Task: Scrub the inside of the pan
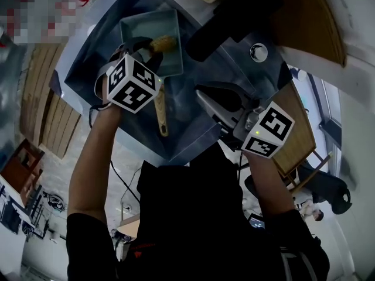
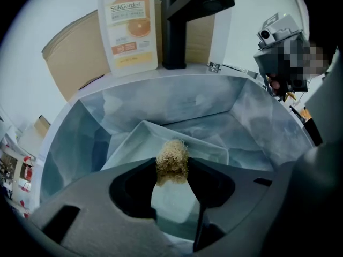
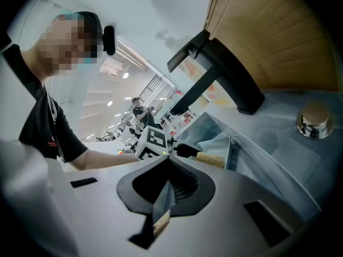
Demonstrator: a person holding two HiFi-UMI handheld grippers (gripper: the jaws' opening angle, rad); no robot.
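Down in grey, steep-walled sink [image 1: 96, 63], rectangular pale pan [image 1: 140, 28] lies flat, slim wooden handle [image 1: 160, 115] pointing back toward person. I see left gripper [image 2: 172, 171] pinching frizzy straw-coloured scrubber [image 2: 171, 157] over pan's inside; contact unclear. Right gripper [image 3: 169, 158] hangs over sink's right side, ribbed jaws pressed together, nothing between.
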